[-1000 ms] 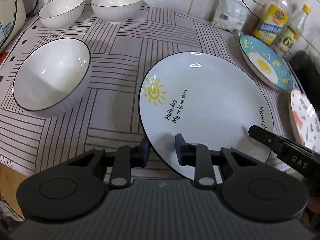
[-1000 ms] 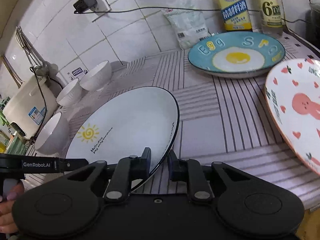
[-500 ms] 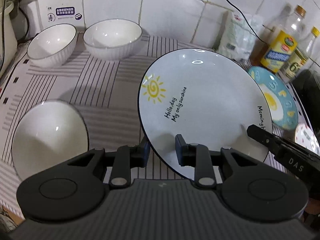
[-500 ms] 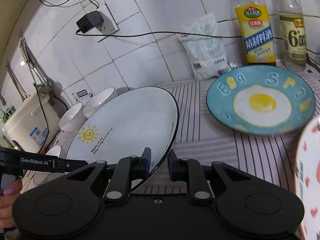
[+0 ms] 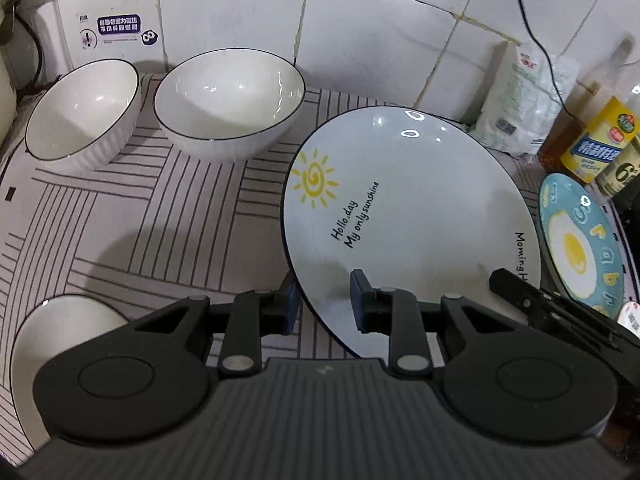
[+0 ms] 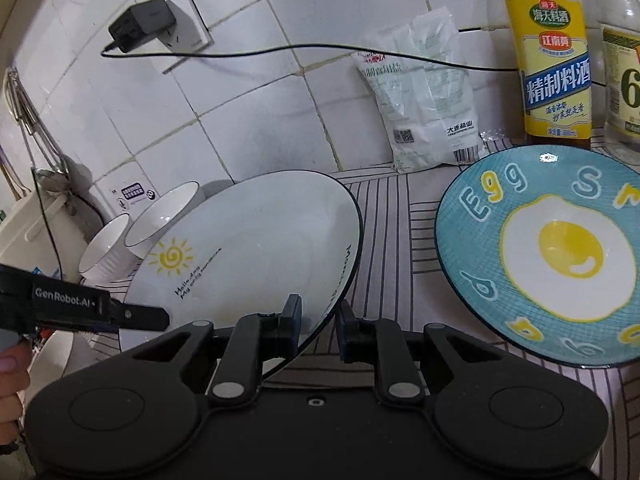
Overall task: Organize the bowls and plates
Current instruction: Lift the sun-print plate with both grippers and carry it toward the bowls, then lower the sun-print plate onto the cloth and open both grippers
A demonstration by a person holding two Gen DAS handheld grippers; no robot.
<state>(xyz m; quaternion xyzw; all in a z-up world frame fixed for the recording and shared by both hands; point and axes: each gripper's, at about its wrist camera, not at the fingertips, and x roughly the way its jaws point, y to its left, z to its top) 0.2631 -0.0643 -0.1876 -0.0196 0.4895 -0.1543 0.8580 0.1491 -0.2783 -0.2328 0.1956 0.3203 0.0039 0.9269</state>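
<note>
Striped mat [image 5: 168,216], salt bag [image 6: 424,96], cooking-wine bottle [image 6: 554,76], wall charger [image 6: 142,30]

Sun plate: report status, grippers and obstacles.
Left gripper and right gripper both shut on sun plate, lifted, tilted. Egg plate to its right; two bowls behind.

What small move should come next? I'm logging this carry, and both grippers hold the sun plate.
Probably carry the sun plate rightward and lower it onto the egg plate. Left gripper and right gripper each clamp its rim, it hangs tilted above the striped mat, and the egg plate lies flat beside it.
</note>
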